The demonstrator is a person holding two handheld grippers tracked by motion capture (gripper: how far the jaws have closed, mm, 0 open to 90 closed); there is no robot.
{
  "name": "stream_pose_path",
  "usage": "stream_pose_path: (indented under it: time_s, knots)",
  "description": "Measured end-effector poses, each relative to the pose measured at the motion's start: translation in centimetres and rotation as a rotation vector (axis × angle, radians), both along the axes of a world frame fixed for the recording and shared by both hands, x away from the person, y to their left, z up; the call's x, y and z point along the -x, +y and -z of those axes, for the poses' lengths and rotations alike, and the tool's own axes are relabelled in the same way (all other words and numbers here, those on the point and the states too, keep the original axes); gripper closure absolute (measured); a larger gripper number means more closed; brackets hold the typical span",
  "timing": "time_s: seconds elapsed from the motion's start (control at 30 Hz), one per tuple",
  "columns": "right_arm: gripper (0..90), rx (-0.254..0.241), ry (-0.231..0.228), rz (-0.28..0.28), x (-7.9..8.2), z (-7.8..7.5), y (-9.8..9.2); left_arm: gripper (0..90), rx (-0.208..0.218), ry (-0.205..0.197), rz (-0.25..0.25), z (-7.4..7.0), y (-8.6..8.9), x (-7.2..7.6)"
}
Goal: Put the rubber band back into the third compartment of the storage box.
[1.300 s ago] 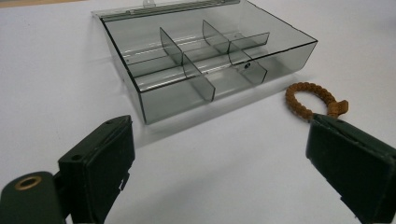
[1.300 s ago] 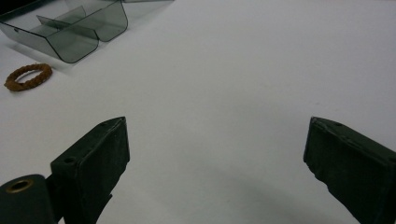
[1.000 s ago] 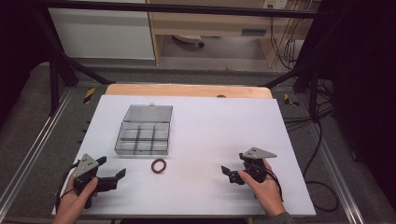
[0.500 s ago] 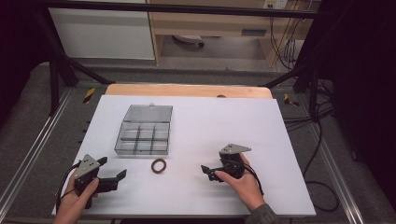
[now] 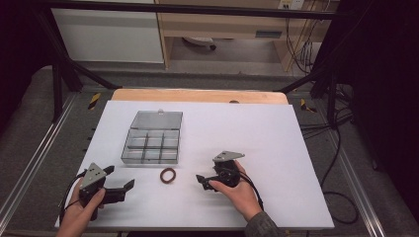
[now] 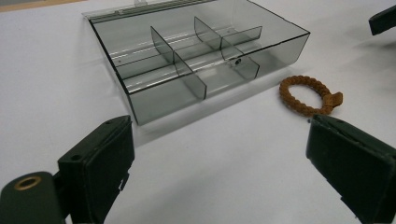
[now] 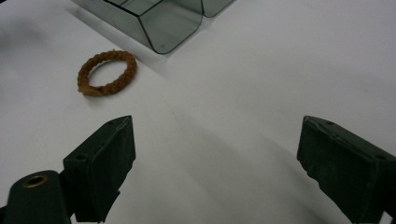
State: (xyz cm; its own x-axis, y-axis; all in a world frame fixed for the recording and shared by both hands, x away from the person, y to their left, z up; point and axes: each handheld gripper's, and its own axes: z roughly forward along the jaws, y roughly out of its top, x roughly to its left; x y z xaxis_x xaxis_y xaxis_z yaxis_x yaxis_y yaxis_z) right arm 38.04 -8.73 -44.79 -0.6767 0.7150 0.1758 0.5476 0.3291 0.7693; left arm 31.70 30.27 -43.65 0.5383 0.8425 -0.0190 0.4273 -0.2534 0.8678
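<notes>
Braided ring beside a smoky plastic organiser

High view: right gripper [image 5: 204, 181], jaws wide but just narrowing (nothing between), near brown ring [image 5: 168, 175]. Left gripper view: clear-grey compartment box [image 6: 196, 56], left gripper [image 6: 219, 172] gaping. Right gripper view: ropy ring far left.

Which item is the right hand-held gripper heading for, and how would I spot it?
Find the clear divided box on the white table. Just off its near right corner lies a small brown braided ring, the sole loose, coloured item there.
</notes>
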Motion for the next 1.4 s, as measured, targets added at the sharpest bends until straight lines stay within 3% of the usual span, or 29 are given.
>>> stream_pose_path:
  time_s: [0.33,0.57,0.67,1.1,1.4]
  knots:
    - [25.1,0.006,0.001,-0.030,0.2,-0.2,4.0,7.8,0.000,-0.001,-0.001,0.0,0.0,0.0]
    - [48.7,-0.020,0.009,-0.046,0.2,0.2,5.9,7.8,-0.004,-0.002,0.002,-0.1,0.0,-0.1]
    - [55.0,-0.047,0.018,-0.050,0.4,0.2,6.4,7.9,-0.004,-0.002,0.002,-0.1,0.0,-0.1]
    - [64.6,-0.088,0.034,-0.019,0.1,0.7,8.9,8.0,0.001,-0.011,-0.007,-0.2,0.0,0.0]
    - [72.0,-0.053,0.014,0.012,-0.2,1.4,10.0,8.0,-0.001,-0.005,0.003,-0.1,0.0,0.0]
